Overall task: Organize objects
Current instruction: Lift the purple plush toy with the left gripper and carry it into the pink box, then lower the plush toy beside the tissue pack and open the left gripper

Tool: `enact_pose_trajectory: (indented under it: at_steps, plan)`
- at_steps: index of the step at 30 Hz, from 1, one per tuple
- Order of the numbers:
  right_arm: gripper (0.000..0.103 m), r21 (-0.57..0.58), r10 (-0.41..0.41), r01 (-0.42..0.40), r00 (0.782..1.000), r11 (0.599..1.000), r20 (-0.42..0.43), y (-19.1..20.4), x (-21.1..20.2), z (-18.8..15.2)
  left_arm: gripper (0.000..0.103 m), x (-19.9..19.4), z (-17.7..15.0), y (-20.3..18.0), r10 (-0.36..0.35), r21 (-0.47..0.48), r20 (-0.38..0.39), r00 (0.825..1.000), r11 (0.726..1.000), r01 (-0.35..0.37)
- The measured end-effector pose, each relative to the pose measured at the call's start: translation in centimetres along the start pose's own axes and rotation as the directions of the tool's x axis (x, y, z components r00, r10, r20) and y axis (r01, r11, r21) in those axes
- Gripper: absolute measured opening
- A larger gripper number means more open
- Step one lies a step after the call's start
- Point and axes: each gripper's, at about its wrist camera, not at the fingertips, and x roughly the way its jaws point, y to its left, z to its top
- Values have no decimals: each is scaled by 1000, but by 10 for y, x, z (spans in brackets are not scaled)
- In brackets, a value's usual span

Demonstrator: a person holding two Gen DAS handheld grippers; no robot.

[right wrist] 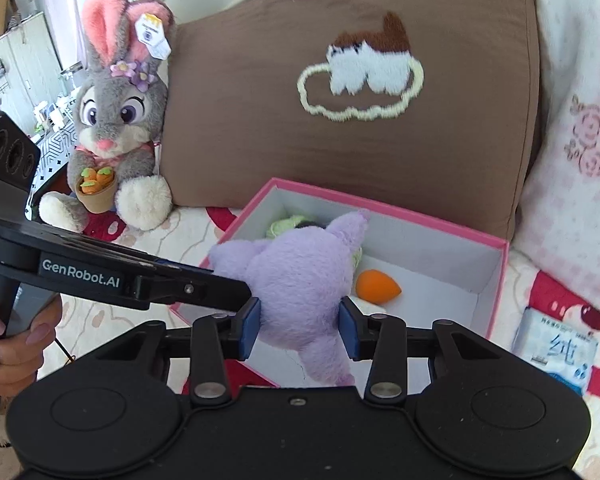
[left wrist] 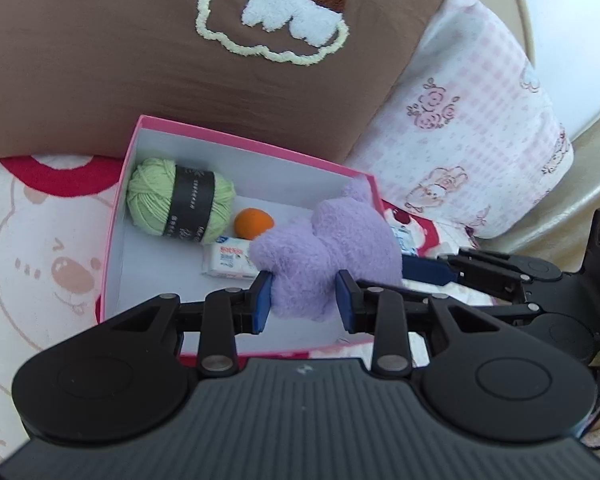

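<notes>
Left gripper (left wrist: 303, 300), blue pads (left wrist: 262, 300) pressed into the lower part of a purple plush (left wrist: 324, 256), grasping it above the open pink box (left wrist: 120, 216). Right gripper (right wrist: 299, 330), seen from its own camera, likewise clamped on the same plush (right wrist: 296, 280), one pad against each flank; the two grippers hold the toy from different sides, the left arm entering the right view from the left edge with its tip at the plush. In the left view the right gripper's blue finger (left wrist: 424, 270) reaches in from the right beside the plush. The plush hangs over the near half of the box (right wrist: 496, 280), partly covering its contents. Inside the box: a green yarn ball (left wrist: 176, 200) with a dark label at the far-left corner, an orange egg-shaped object (left wrist: 254, 223) near the middle, and a small white tissue pack (left wrist: 228, 262) just in front of it, its right end hidden by the plush. The box rests on a pink-and-white printed blanket (left wrist: 40, 248), against a brown cushion (left wrist: 100, 60) with an embroidered cloud. A grey rabbit toy (right wrist: 120, 128) sits left of the cushion, and a blue-and-white wipes pack (right wrist: 556, 350) lies on the blanket right of the box. The person's hand (right wrist: 12, 344) grips the left handle at the lower left.
</notes>
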Motion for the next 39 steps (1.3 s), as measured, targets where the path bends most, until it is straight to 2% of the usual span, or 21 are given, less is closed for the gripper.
enact_pose_trajectory:
  at_steps: [1, 5, 11, 17, 23, 35, 39]
  plan:
    - [46, 12, -2, 3, 1000, 1000, -9, -2, 6, -2, 32, 4, -2, -2, 18, 24, 23, 1000, 1000, -19]
    - [45, 61, -7, 9, 999, 998, -43, -13, 25, -11, 32, 25, -6, -3, 67, 73, -11, 998, 995, -66]
    - [45, 116, 8, 4, 995, 993, -101, -29, 50, -20, 32, 55, -11, 12, 73, 36, -47, 996, 997, -72]
    - [45, 228, 60, -20, 983, 973, -171, -46, 72, -33, 32, 75, -17, 20, 89, 27, -95, 991, 996, -87]
    - [45, 213, 36, 9, 978, 977, -205, -47, 86, -42, 32, 90, -23, 24, 108, 28, -130, 986, 994, -105]
    - [45, 243, 38, 24, 968, 970, -248, -54, 97, -50, 32, 105, -29, 30, 122, 22, -168, 978, 993, -120]
    - [45, 255, 43, 25, 964, 967, -261, -55, 100, -50, 39, 110, -30, 34, 133, 15, -170, 976, 991, -132]
